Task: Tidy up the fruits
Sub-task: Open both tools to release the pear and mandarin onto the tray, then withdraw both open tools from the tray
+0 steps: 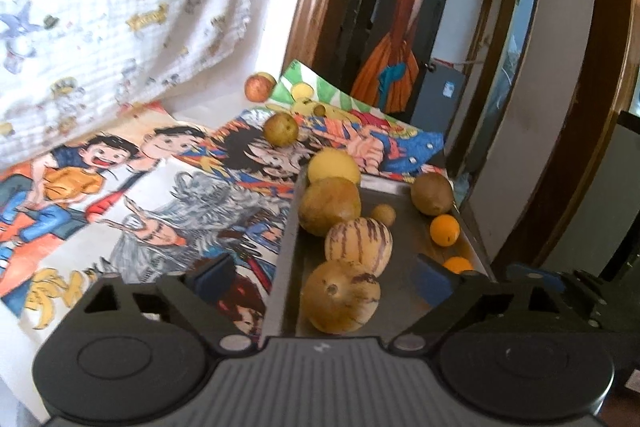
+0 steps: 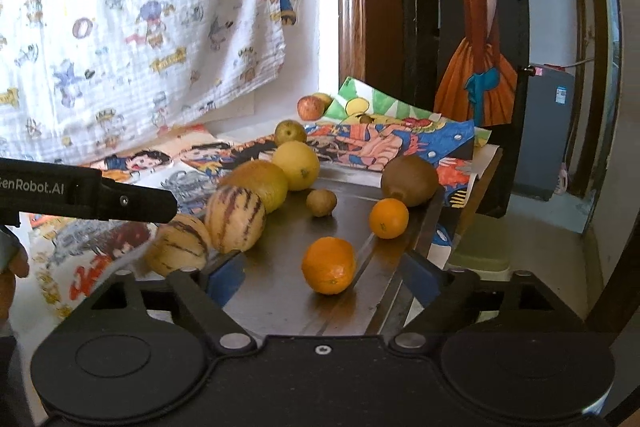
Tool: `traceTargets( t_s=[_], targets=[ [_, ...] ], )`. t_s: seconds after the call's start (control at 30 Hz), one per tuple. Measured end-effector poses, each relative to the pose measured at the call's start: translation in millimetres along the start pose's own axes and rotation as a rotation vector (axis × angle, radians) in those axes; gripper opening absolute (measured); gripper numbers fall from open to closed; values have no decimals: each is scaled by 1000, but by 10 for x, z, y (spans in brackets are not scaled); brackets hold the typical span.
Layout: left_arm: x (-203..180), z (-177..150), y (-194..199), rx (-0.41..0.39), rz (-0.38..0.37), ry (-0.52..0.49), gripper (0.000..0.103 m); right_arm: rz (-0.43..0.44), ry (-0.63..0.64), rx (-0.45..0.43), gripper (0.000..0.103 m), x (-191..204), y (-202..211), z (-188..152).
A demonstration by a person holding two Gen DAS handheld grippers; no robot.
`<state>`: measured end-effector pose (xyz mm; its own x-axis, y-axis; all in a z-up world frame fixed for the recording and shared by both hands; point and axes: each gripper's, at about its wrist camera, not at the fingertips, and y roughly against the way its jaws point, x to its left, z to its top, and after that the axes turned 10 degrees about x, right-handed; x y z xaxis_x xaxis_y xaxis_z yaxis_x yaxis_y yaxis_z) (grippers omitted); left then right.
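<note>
Steel tray (image 2: pixel 288 299) holds most fruit, both the left claw (image 1: pixel 320 277) and right claw (image 2: pixel 324 275) gape empty above it; judged mid-sorting, next fetching the pear (image 2: pixel 290 131) beyond the tray.

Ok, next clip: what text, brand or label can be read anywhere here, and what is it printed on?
"enRobot.AI", first letter cut off: on the black left claw body.
Yellow lettering on the hanging cloth: too blurred to read.
Sticker on the grey appliance: too small to read.
</note>
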<state>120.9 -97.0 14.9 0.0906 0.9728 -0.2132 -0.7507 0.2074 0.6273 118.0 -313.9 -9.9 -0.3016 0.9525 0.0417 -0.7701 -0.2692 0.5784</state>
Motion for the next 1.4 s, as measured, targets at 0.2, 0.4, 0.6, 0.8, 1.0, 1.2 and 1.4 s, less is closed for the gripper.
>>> traceTargets(
  t_s=[0.2, 0.4, 0.6, 0.8, 1.0, 1.2, 1.4],
  targets=[
    [66, -42, 149, -9, 41, 16, 102, 6, -54, -13, 101, 76, 202, -36],
    [160, -140, 237, 35, 79, 30, 103, 20, -130, 22, 102, 139, 378, -130],
    [218, -298, 362, 71, 84, 25, 103, 39, -181, 62, 102, 280, 522, -279],
    [255, -442, 513, 113, 111, 6, 103, 41, -184, 104, 102, 420, 629, -396],
    [309, -562, 647, 138, 141, -8, 103, 45, -155, 130, 102, 565, 712, -431],
    [356, -614, 781, 136, 171, -4, 103, 63, -141, 168, 102, 637, 770, -452],
    [439, -649, 876, 149, 169, 36, 103, 64, -157, 196, 102, 663, 858, -490]
  ],
)
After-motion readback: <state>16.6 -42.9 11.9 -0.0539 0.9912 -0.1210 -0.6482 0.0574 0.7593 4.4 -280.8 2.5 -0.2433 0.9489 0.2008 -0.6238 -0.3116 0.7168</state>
